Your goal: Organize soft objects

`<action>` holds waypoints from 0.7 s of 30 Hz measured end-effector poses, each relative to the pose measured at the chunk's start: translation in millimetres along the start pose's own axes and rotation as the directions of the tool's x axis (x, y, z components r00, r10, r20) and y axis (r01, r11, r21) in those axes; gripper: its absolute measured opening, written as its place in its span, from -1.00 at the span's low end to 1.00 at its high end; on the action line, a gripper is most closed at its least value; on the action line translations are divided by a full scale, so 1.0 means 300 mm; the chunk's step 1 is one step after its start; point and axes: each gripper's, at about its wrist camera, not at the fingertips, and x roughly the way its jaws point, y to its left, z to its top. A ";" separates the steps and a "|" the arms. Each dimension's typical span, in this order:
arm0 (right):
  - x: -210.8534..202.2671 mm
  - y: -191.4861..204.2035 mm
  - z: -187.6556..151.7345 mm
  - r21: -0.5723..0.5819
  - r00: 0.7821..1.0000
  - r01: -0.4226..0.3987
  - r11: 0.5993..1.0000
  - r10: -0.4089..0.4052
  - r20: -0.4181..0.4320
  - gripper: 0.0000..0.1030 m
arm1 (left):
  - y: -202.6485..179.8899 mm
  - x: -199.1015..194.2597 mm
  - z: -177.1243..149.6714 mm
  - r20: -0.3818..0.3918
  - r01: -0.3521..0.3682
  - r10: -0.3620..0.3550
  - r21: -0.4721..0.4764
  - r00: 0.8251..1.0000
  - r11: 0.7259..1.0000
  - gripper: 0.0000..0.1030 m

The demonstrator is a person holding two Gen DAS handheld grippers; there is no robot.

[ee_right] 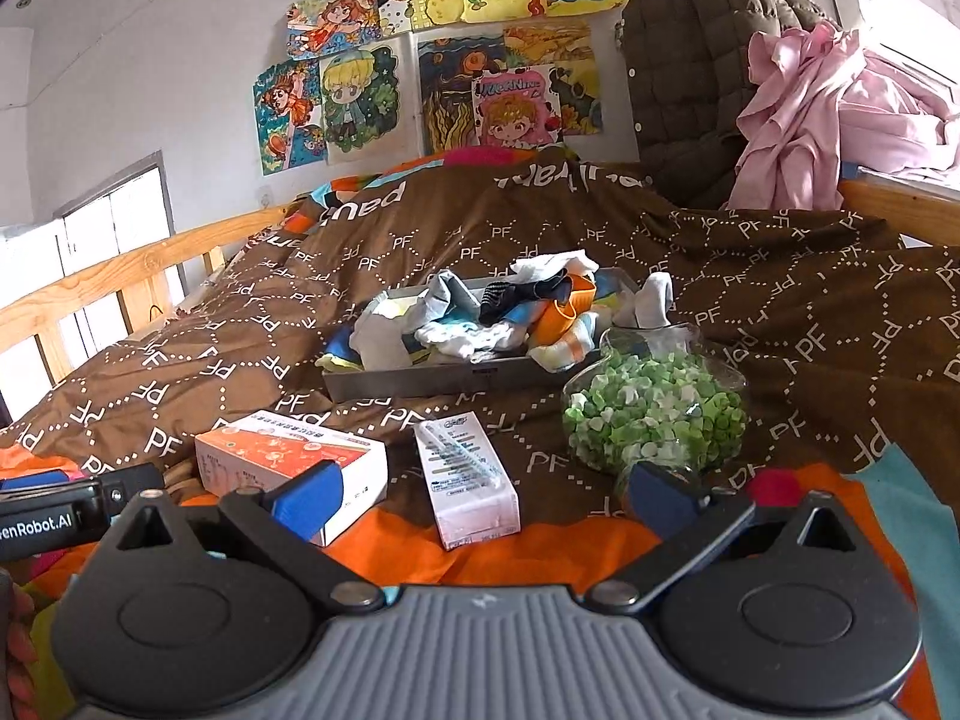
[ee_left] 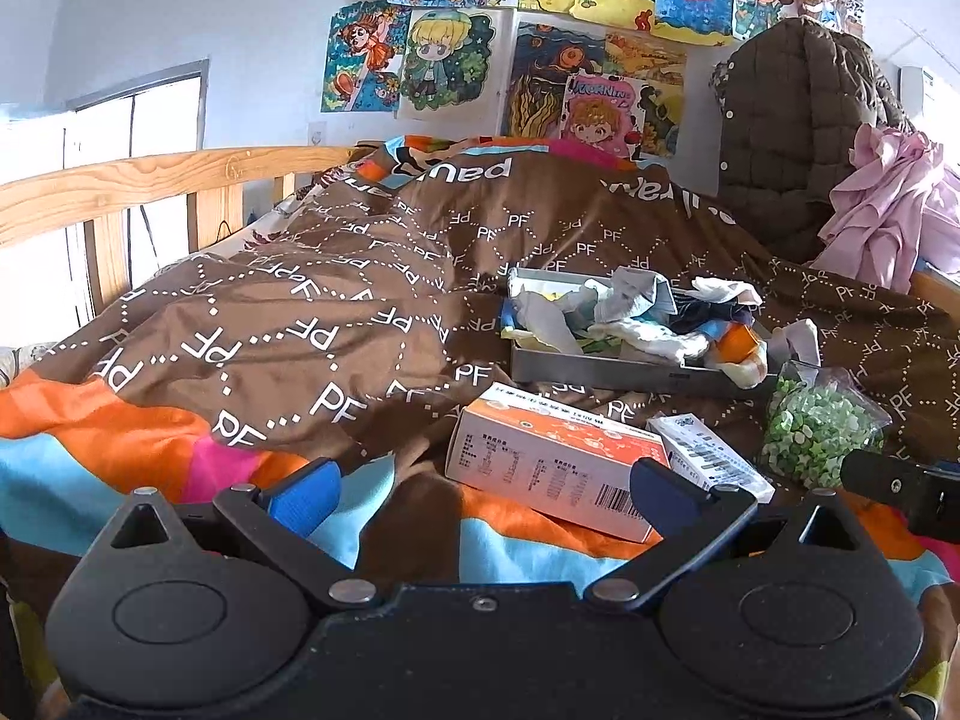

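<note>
I see both grippers, left and right, jaws apart; crumpled socks fill a grey metal tray at centre frame.

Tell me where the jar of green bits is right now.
Right wrist view: the jar lies on the brown quilt, right of centre, just before the grey tray's right corner, right of the small white carton.

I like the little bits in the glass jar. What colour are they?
The bits in the glass jar are green mixed with white, clearest in the right wrist view.
</note>
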 end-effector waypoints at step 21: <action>0.012 0.040 -0.018 -0.082 1.000 0.001 0.997 -0.002 -0.005 1.00 | 0.010 0.000 0.001 -0.005 -0.009 0.009 -0.018 1.000 1.000 0.99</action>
